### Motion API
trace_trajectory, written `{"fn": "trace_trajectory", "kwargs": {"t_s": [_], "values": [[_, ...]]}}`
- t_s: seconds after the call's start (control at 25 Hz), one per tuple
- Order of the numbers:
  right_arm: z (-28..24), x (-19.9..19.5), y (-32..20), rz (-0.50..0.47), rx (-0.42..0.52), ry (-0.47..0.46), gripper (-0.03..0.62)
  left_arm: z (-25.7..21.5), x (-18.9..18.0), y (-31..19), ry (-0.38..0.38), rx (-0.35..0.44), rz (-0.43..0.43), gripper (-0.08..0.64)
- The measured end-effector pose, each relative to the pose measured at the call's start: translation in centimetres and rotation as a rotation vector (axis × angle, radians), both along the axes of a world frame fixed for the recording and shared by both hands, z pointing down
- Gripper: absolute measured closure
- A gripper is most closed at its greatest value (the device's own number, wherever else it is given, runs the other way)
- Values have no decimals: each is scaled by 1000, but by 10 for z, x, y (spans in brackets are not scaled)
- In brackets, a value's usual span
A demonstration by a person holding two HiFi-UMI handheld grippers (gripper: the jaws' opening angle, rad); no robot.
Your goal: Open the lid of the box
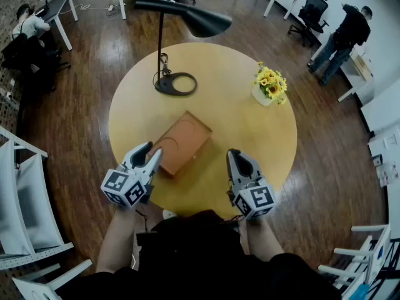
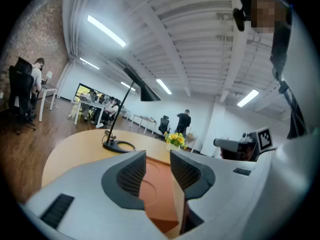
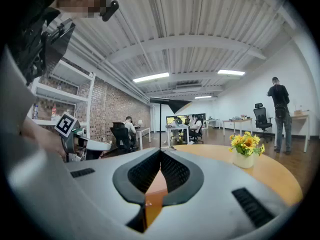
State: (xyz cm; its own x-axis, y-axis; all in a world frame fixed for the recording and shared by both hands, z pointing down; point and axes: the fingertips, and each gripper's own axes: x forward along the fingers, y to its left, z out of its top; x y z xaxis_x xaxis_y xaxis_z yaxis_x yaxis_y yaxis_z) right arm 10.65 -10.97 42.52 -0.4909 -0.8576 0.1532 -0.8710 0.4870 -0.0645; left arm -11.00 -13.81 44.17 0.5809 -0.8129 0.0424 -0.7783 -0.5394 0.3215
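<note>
Sitting closed, box (image 1: 182,141), before left hand-held gripper (image 1: 152,155)

Seen from above, your left gripper (image 1: 150,153), jaws slightly apart, reaches the near left corner of the brown box (image 1: 183,141), which lies closed and askew near the middle of the round wooden table (image 1: 262,142). Your right gripper (image 1: 235,157), jaws together, hovers over bare tabletop to the box's right. Beyond stand a black desk lamp (image 1: 175,84) and a pot of yellow flowers (image 1: 270,86).
</note>
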Motion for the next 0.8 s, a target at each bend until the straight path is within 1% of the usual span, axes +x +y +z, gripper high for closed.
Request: {"fn": "trace_trajectory", "kwargs": {"t_s": [0.04, 0.12, 0.16, 0.2, 0.28, 0.32, 0.36, 0.4, 0.44, 0.48, 0.68, 0.8], "values": [[7, -1, -1, -8, -19, 10, 588, 12, 1, -6, -40, -29, -1, 387], [21, -4, -3, -29, -58, 38, 575, 36, 3, -20, -113, -93, -5, 372], [29, -7, -5, -41, -76, 58, 542, 49, 3, -27, -146, -131, -6, 346], [37, -10, -7, -55, -91, 83, 540, 62, 3, -34, -177, -173, -5, 328], [57, -18, -12, -84, -119, 145, 540, 88, 6, -43, -235, -259, 8, 328], [68, -22, -14, -100, -136, 177, 540, 99, 8, -46, -261, -296, 17, 311], [79, -26, -15, -118, -153, 207, 540, 108, 10, -47, -285, -324, 25, 293], [89, -30, -17, -138, -170, 234, 540, 114, 12, -48, -306, -344, 31, 293], [97, -34, -18, -157, -186, 256, 505, 118, 14, -49, -322, -357, 35, 293], [103, -38, -18, -175, -198, 273, 453, 121, 16, -50, -333, -364, 37, 293], [129, -47, -23, -225, -238, 345, 453, 123, 17, -50, -371, -375, 45, 298], [158, -48, -23, -255, -301, 407, 453, 124, 20, -45, -414, -378, 64, 299]]}}
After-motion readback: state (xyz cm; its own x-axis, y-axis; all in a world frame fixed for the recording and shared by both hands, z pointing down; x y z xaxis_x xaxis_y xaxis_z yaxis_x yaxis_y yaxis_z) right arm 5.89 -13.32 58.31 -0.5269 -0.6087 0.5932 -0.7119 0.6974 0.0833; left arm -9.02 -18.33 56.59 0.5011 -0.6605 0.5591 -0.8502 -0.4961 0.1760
